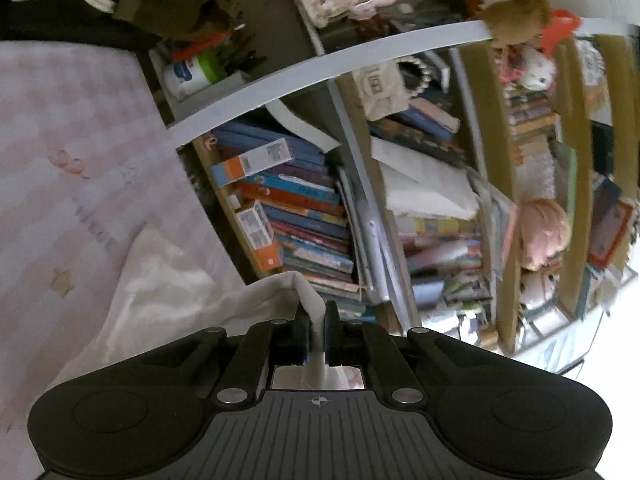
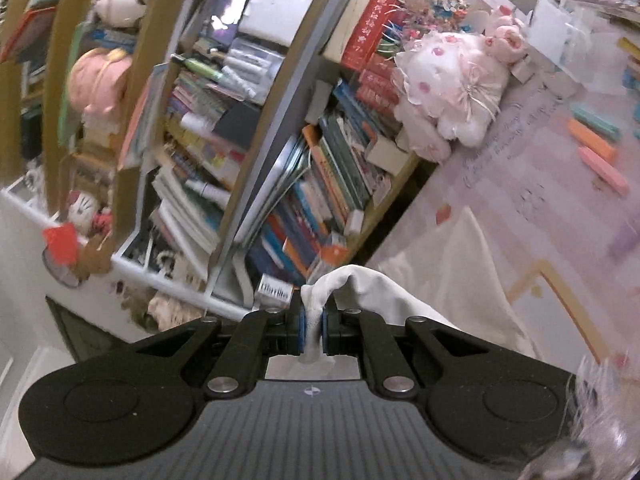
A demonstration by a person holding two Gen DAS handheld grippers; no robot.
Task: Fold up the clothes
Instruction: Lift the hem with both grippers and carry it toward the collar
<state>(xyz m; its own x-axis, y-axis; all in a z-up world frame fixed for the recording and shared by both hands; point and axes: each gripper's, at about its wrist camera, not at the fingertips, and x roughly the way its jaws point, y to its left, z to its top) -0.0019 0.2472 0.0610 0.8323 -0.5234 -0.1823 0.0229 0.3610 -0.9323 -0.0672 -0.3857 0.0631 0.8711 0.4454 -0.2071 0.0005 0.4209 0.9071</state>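
Note:
A white garment (image 1: pixel 168 292) hangs from my left gripper (image 1: pixel 318 320), whose jaws are shut on a bunched edge of it; the cloth trails down to the left over a pink checked surface (image 1: pixel 72 152). In the right wrist view my right gripper (image 2: pixel 314 320) is shut on another bunched corner of the white garment (image 2: pixel 448 280), and the cloth drapes away to the right over the pink surface (image 2: pixel 540 184). Both grippers are lifted and point nearly level toward a crowded bookshelf.
A white-framed bookshelf (image 1: pixel 304 68) packed with books (image 1: pixel 296 216) and plush toys stands straight ahead. A white and pink plush (image 2: pixel 452 84) sits at the surface's far edge. Pastel blocks (image 2: pixel 596 152) lie on the pink surface at the right.

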